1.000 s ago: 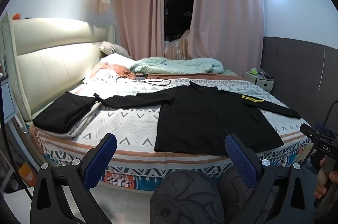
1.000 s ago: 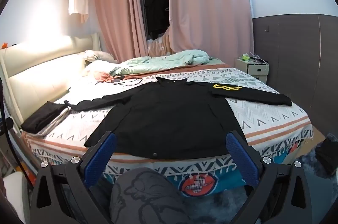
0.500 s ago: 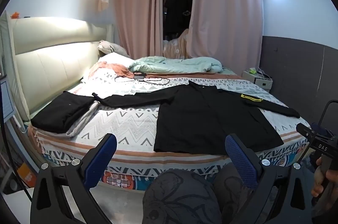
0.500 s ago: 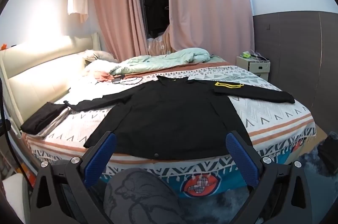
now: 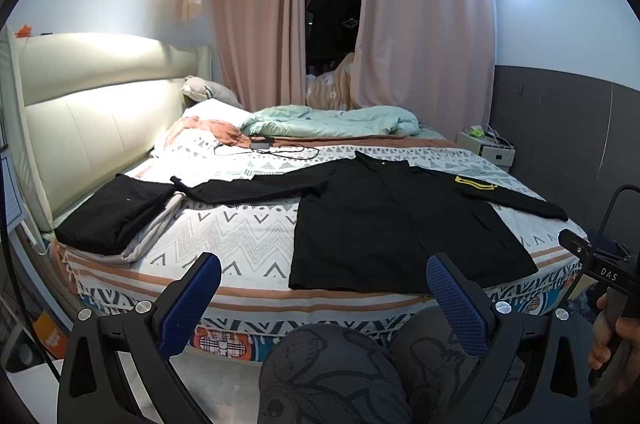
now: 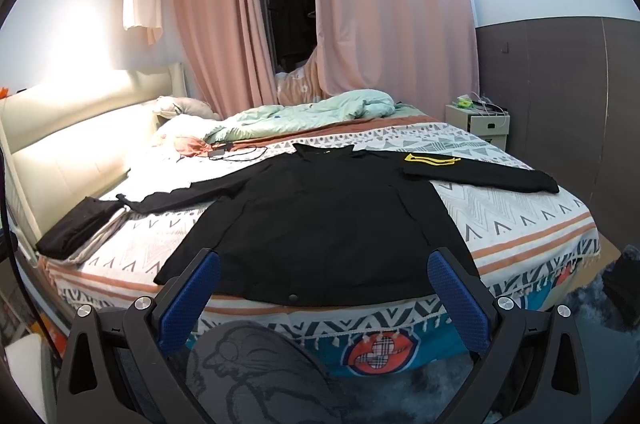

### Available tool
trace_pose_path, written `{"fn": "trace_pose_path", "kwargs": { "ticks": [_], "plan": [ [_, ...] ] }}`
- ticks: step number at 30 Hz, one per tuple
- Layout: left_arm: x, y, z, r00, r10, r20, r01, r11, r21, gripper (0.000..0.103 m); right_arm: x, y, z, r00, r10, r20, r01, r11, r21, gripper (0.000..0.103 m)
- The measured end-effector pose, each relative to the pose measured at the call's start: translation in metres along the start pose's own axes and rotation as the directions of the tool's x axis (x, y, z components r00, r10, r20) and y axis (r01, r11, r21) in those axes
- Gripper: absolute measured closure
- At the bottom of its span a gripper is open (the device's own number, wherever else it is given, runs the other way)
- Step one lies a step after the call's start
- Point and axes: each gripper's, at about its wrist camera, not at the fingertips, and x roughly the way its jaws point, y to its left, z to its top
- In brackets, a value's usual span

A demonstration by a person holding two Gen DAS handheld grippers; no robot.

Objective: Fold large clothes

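A black long-sleeved jacket (image 5: 396,224) (image 6: 328,228) lies spread flat on the bed, both sleeves stretched out sideways and a yellow patch (image 6: 430,159) on its right sleeve. Its hem lies along the bed's near edge. My left gripper (image 5: 324,276) is open and empty, held off the bed, short of the hem's left corner. My right gripper (image 6: 324,274) is open too, nothing between its blue pads, hovering just before the middle of the hem. In the left wrist view a hand holds the right gripper's body (image 5: 600,264) at the far right.
A folded black garment on a pale cloth (image 5: 114,214) sits at the bed's left corner. A mint duvet (image 5: 332,120), pillows and a cable with charger (image 5: 264,146) lie at the back. A nightstand (image 6: 478,122) stands right of the bed. My patterned knee (image 5: 332,372) is below the grippers.
Both views have drifted slightly; the bed and jacket sit a little closer and lower in frame. The jacket has not been touched, and both grippers stay open.
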Motion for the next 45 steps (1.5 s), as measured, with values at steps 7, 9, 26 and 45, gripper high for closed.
{"fn": "trace_pose_path", "kwargs": {
  "ticks": [7,9,26,45],
  "plan": [
    [-0.003,-0.001,0.000,1.000,0.002,0.003,-0.002,1.000,-0.005,0.000,0.002,0.000,0.001,1.000,0.002,-0.004,-0.002,1.000,0.000,0.000],
    [-0.005,0.000,0.000,1.000,0.000,0.002,0.000,1.000,-0.014,0.000,0.002,0.000,0.000,1.000,0.002,-0.005,-0.002,1.000,-0.004,0.000],
    [-0.020,0.001,0.001,1.000,0.006,0.012,-0.006,1.000,-0.007,0.000,-0.011,0.005,-0.002,1.000,0.002,0.012,-0.001,1.000,-0.014,0.000],
    [-0.022,0.004,0.000,1.000,0.017,0.015,-0.017,1.000,-0.011,0.000,-0.015,0.006,-0.004,1.000,0.003,0.016,-0.003,1.000,-0.014,0.000]
  ]
}}
